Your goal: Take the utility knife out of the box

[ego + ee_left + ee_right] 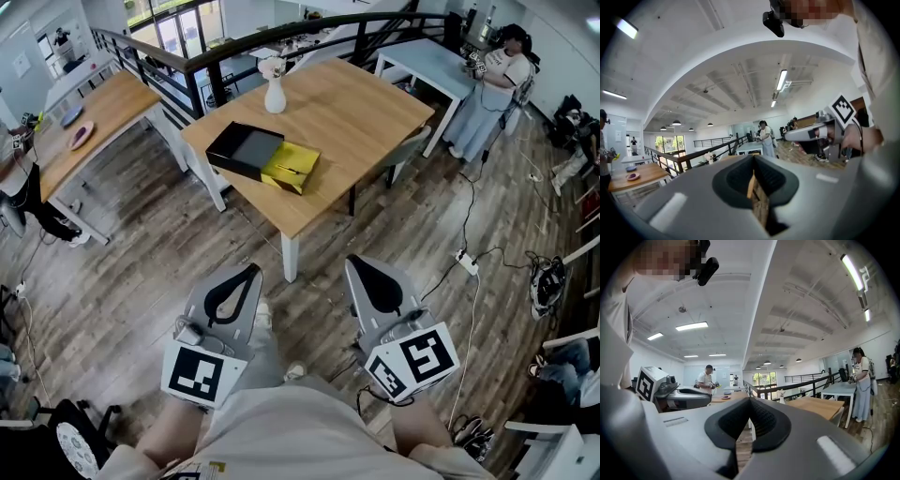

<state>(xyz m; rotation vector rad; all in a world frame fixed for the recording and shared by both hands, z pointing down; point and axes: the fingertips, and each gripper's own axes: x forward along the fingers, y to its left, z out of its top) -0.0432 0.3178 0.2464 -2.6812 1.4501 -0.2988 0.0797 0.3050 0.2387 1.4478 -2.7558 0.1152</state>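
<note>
A black box (pixel 242 150) with a grey top lies on the wooden table (pixel 366 112) ahead of me, in the head view. A yellow tray (pixel 292 167) sticks out at its near right end with a thin dark thing on it. The utility knife is too small to make out. Both grippers hang well short of the table, over the wooden floor. My left gripper (pixel 250 270) has its jaws together with nothing between them (pixel 752 163). My right gripper (pixel 355 263) is likewise shut and empty (pixel 750 401). They sit side by side and point at the table.
A white vase (pixel 275 94) stands on the table behind the box. A second wooden table (pixel 89 117) is at the left, a pale one (pixel 427 66) at the back right with a person (pixel 492 89) beside it. A black railing (pixel 281 33) runs behind. Cables and a power strip (pixel 466 262) lie on the floor at the right.
</note>
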